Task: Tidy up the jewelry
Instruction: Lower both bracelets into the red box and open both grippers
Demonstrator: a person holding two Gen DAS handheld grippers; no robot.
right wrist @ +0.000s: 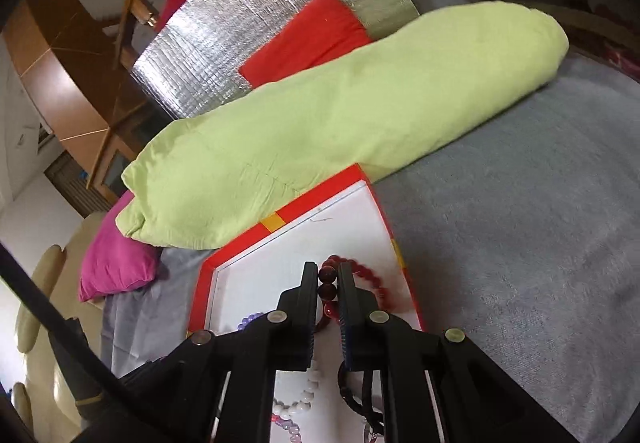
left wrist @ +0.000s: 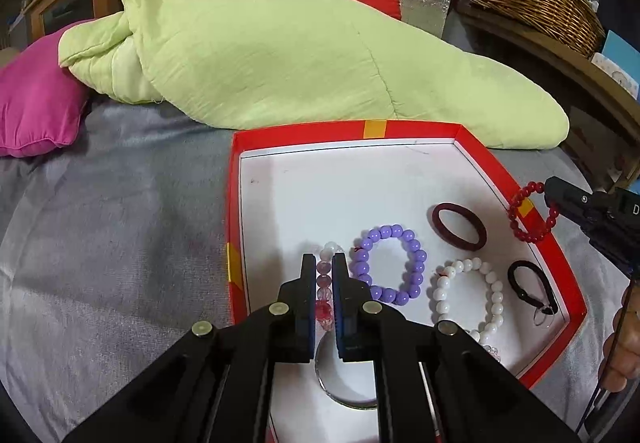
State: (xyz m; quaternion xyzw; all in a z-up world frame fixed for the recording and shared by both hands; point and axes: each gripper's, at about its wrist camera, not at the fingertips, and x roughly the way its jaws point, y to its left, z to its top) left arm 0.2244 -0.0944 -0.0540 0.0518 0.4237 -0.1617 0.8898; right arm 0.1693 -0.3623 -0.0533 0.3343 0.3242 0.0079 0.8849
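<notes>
Carrying two bead strands over the red-rimmed white tray (left wrist: 520, 371).
We have the right gripper (right wrist: 329, 285) clamped on a red bead bracelet (left wrist: 530, 213) above the tray's right rim; the left gripper (left wrist: 323, 275), clamped on a pink-and-clear bead bracelet (left wrist: 325, 293), sits near-left.

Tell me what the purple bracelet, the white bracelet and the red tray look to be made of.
Purple bracelet: probably plastic or acrylic; round, opaque, glossy beads with sharp highlights. White bracelet: smooth milky beads with a softer shine, perhaps stone, shell or plastic; the look leaves it open. Red tray: seemingly cardboard; thin folded walls, matte white lining, yellow tape patches on the rim.
</notes>
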